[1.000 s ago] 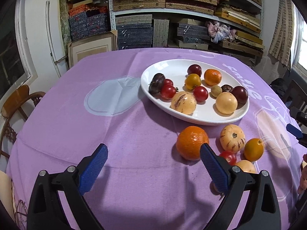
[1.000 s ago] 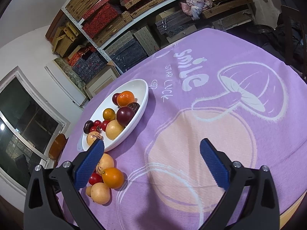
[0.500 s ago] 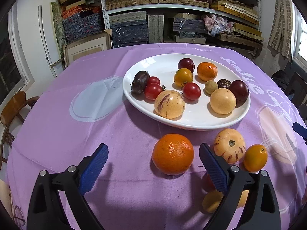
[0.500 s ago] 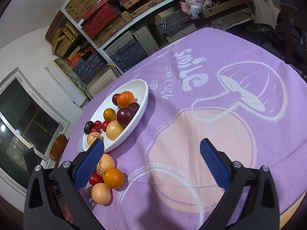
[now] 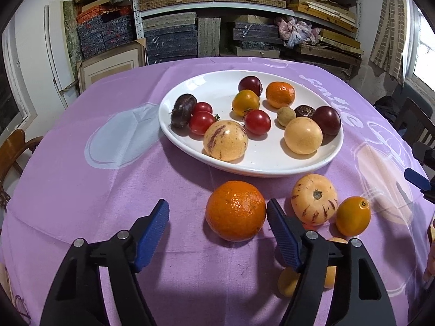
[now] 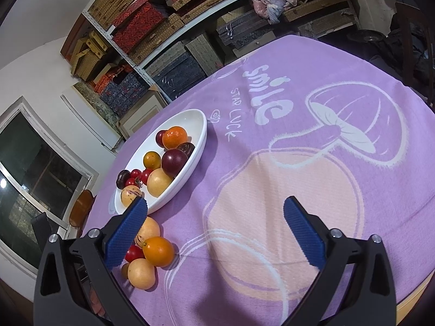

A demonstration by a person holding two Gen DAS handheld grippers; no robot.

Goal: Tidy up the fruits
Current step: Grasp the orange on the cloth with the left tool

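Observation:
A white oval plate (image 5: pixel 185 138) holds several fruits: tomatoes, plums, a mandarin, two pale melons. On the purple cloth in front of it lie a big orange (image 5: pixel 235 210), a striped pale melon (image 5: pixel 314 198), a small orange fruit (image 5: pixel 353 216) and others partly hidden behind my finger. My left gripper (image 5: pixel 217 217) is open, low over the cloth, its right finger close beside the big orange. My right gripper (image 6: pixel 214 217) is open and empty above bare cloth, right of the plate (image 6: pixel 190 174) and the loose fruit (image 6: pixel 158 251).
The table is round with a purple printed cloth (image 6: pixel 299 163). Shelves of boxes (image 5: pixel 217 21) stand behind it. A wooden chair (image 5: pixel 13 149) is at the left edge, another chair (image 5: pixel 416 125) at the right. The right gripper's blue tip (image 5: pixel 417 179) shows at the far right.
My left gripper has moved forward toward the big orange, which now lies just ahead between its fingertips. The right gripper has barely moved.

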